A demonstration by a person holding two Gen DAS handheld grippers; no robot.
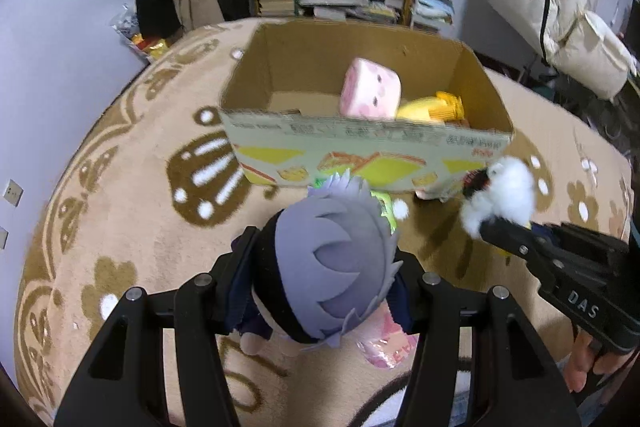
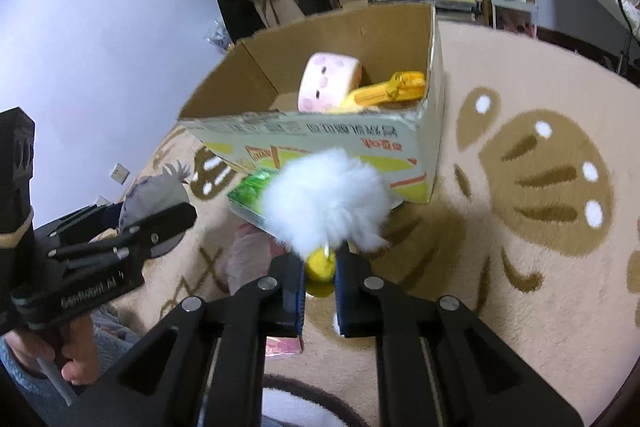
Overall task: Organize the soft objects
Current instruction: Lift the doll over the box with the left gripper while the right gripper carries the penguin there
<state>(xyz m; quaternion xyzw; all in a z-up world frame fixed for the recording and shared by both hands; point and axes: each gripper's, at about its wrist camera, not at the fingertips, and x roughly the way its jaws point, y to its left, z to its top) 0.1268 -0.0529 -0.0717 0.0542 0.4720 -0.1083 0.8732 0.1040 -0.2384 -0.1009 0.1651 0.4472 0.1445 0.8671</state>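
Grey-haired doll sits clamped between the left fingers.

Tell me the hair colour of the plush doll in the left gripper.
Pale lavender-grey spiky hair on the plush doll, above a black band; clearest in the left wrist view.

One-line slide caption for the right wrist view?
Right tongs grip a white fluffy toy before the cardboard box.

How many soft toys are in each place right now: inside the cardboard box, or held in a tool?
Inside the cardboard box: 2, a pink cube plush and a yellow plush.
Held in a tool: 2, a grey-haired doll and a white fluffy toy.
Total: 4
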